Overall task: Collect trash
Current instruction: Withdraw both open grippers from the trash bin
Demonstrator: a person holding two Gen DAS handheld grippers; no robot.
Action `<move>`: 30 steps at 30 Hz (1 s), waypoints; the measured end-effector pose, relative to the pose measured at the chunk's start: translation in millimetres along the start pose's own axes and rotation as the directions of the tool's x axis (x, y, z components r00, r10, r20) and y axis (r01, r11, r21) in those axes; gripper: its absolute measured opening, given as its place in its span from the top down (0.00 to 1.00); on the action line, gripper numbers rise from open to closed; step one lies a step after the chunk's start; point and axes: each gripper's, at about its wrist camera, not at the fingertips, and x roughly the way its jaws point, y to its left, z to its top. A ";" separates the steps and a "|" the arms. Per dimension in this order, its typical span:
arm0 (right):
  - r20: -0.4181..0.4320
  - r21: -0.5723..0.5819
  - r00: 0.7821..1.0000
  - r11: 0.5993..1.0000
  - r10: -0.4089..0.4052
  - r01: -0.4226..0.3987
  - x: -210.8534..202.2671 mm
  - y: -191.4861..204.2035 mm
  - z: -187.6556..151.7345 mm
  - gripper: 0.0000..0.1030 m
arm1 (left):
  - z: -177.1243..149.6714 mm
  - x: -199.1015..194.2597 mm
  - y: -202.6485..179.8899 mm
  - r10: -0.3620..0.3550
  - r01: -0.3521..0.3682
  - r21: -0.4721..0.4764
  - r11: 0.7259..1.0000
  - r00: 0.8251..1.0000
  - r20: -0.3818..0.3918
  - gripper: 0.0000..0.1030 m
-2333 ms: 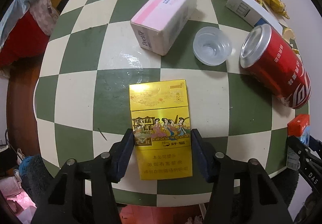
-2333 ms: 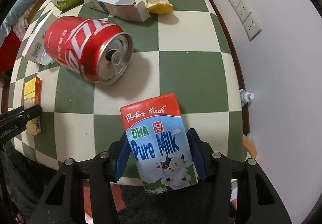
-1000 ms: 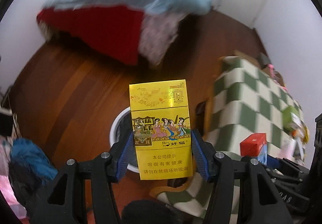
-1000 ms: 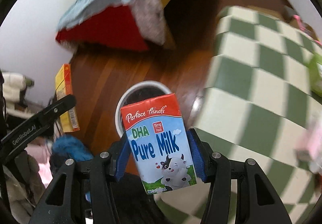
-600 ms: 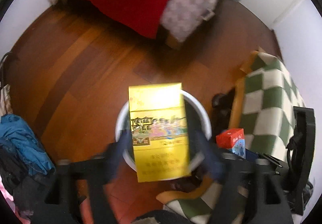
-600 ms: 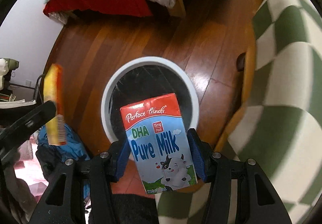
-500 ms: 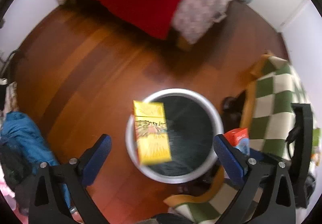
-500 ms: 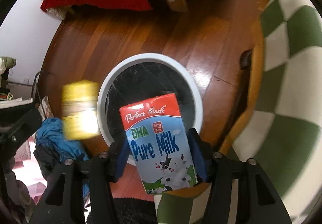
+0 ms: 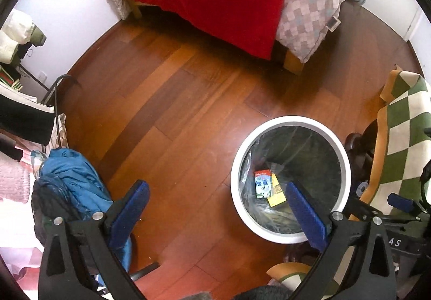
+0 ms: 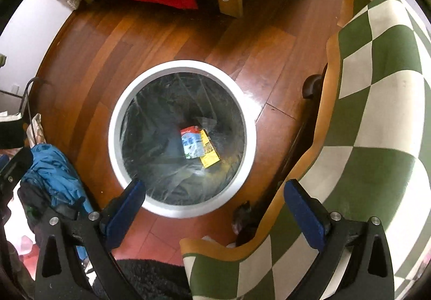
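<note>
Down inside bin (image 10: 115, 122): milk carton (image 10: 190, 145) overlapping yellow pack (image 10: 209, 153). Above it, right gripper (image 10: 214, 200) nearer than left gripper (image 9: 218, 208). Both spread wide, empty.

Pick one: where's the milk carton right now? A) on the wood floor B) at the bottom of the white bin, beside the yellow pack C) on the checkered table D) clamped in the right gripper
B: the milk carton lies inside the white bin against the yellow pack; both grippers are open.
</note>
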 end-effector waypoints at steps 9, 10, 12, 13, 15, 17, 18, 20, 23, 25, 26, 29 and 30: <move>0.064 -0.020 0.998 1.000 0.012 -0.011 -52.5 12.0 -20.1 0.00 | -8.4 -45.4 2.7 -0.038 0.039 -0.008 0.999 0.998 0.047 0.00; 0.076 -0.024 0.997 1.000 0.016 -0.014 -61.8 12.6 -23.4 0.00 | -10.2 -51.4 2.6 -0.042 0.042 -0.009 0.999 0.998 0.054 0.00; 0.102 -0.026 0.995 0.999 0.022 -0.019 -80.5 11.7 -30.6 0.00 | -13.8 -63.7 4.0 -0.054 0.055 -0.016 0.998 0.996 0.070 0.00; 0.113 -0.027 0.993 0.999 0.026 -0.023 -87.9 10.7 -33.5 0.00 | -15.9 -70.4 4.5 -0.057 0.058 -0.017 0.998 0.995 0.079 0.00; 0.139 -0.025 0.990 0.999 0.036 -0.032 -105.3 8.5 -41.8 0.00 | -20.5 -83.8 5.4 -0.067 0.068 -0.016 0.998 0.993 0.095 0.00; 0.171 -0.030 0.984 0.999 0.046 -0.042 -126.4 6.2 -52.5 0.00 | -25.3 -97.5 5.5 -0.080 0.082 -0.011 0.997 0.991 0.109 0.00; 0.180 -0.031 0.982 0.998 0.051 -0.046 -133.2 5.7 -56.4 0.00 | -28.6 -107.3 4.3 -0.090 0.091 -0.004 0.996 0.989 0.120 0.00; 0.205 -0.033 0.976 0.997 0.072 -0.066 -151.2 3.5 -66.9 0.00 | -33.5 -121.0 2.9 -0.098 0.098 0.005 0.995 0.986 0.136 0.00; 0.251 -0.035 0.962 0.995 0.104 -0.098 -180.9 -2.2 -83.9 0.00 | -40.2 -145.7 1.3 -0.110 0.108 0.021 0.994 0.979 0.170 0.00; 0.280 -0.037 0.952 0.993 0.121 -0.115 -198.9 -5.7 -94.1 0.00 | -46.5 -165.7 -0.4 -0.115 0.110 0.036 0.993 0.972 0.203 0.00; 0.295 -0.035 0.947 0.991 0.130 -0.126 -207.5 -7.6 -98.1 0.00 | -48.7 -173.5 -1.3 -0.120 0.113 0.041 0.993 0.970 0.213 0.00; 0.346 -0.025 0.923 0.985 0.168 -0.169 -238.7 -18.5 -115.2 0.00 | -55.6 -200.5 -6.5 -0.139 0.130 0.055 0.990 0.958 0.252 0.00; 0.359 -0.020 0.917 0.984 0.175 -0.180 -244.1 -21.1 -119.4 0.00 | -57.8 -209.3 -9.4 -0.142 0.131 0.061 0.990 0.954 0.265 0.00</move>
